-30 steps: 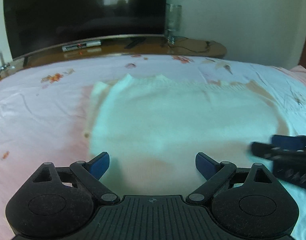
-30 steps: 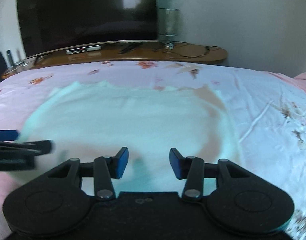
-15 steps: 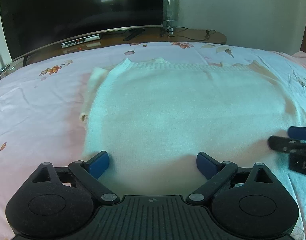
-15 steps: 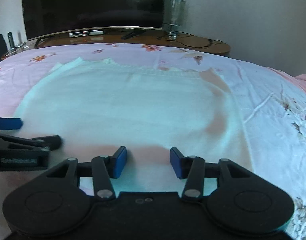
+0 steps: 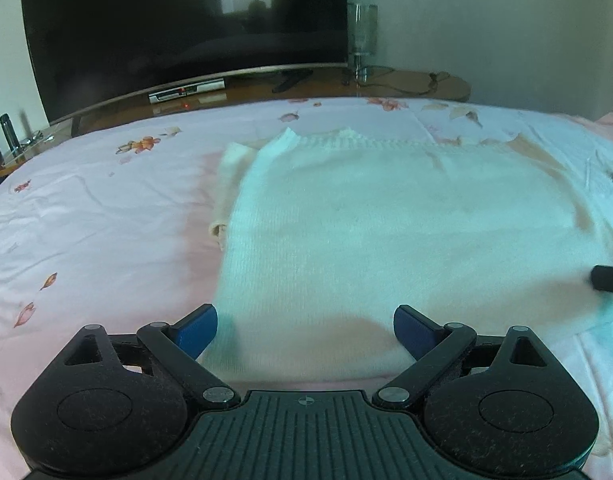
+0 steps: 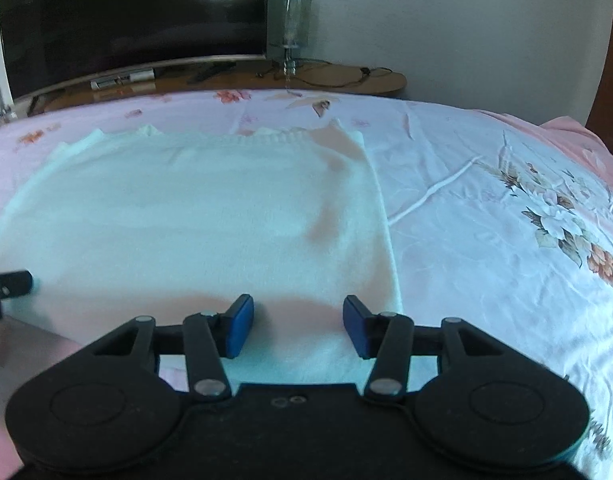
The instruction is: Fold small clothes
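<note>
- White knit top [image 5: 386, 232] lies flat on the bed sheet [image 5: 86, 220], near hem just ahead of both my claws.
- Left claw [image 5: 305, 330] spread wide, nothing in it, poised above the hem's left part.
- Right claw [image 6: 297, 326] about half open, jaws just been widening, nothing pinched; knit lies under the gap.
- Risk: pads bite sheet along with knit, dragging the bedding up when lifted.
- Risk: right claw sits near the top's side edge [image 6: 386, 248]; a thin bite could slip out.
- Risk: only the upper layer caught, so the fold skews.
- Tucked sleeve [image 5: 226, 184] on the left may spill out.
</note>
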{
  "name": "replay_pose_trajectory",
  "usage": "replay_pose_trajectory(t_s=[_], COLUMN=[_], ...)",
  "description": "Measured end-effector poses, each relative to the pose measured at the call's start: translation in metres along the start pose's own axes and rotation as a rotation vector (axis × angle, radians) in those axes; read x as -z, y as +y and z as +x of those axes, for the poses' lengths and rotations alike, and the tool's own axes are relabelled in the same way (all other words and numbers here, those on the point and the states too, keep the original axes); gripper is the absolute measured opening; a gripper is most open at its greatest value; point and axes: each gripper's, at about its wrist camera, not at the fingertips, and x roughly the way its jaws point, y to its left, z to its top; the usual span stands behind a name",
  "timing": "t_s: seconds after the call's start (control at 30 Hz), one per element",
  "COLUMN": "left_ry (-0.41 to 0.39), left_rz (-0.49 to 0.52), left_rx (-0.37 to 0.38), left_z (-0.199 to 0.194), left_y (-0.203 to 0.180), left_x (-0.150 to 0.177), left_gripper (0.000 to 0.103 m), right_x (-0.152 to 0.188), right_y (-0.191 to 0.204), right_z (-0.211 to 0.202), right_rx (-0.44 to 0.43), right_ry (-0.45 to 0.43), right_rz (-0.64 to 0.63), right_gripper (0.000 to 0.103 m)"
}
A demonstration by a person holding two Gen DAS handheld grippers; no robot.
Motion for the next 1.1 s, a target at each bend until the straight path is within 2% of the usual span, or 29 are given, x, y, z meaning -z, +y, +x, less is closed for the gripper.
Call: replay_pose_trajectory(t_s=[0.17,0.33,0.53,0.8,1.1], left_ry=[-0.020,0.037,0.038,0.049,0.059], left_rz=[0.024,0.008,0.001,-0.008,-0.039], left_rx=[0.033,0.018,0.018,0.015,0.021], left_z=[-0.015,-0.002,0.001,-0.002,-0.006], left_y=[-0.010,-0.014,-0.009,-0.008,-0.005], left_x=[0.002,0.011,0.018,0.018,0.014], left_gripper=[0.095,0.095,0.095,0.095,0.095], right_x=[0.001,0.003,0.011,0.017,0.017], right_y=[0.018,0.040,0.020,-0.009,-0.013], right_z=[-0.015,-0.013,0.002,-0.002,-0.017], right_rx=[-0.060,-0.089,-0.034,0.025,0.066], right_ry=[-0.023,-0.011,0.027,0.024,0.025], right_rz=[-0.013,-0.053,-0.012,0.024,0.045], right_gripper=[0.049,0.049,0.049,0.049,0.050])
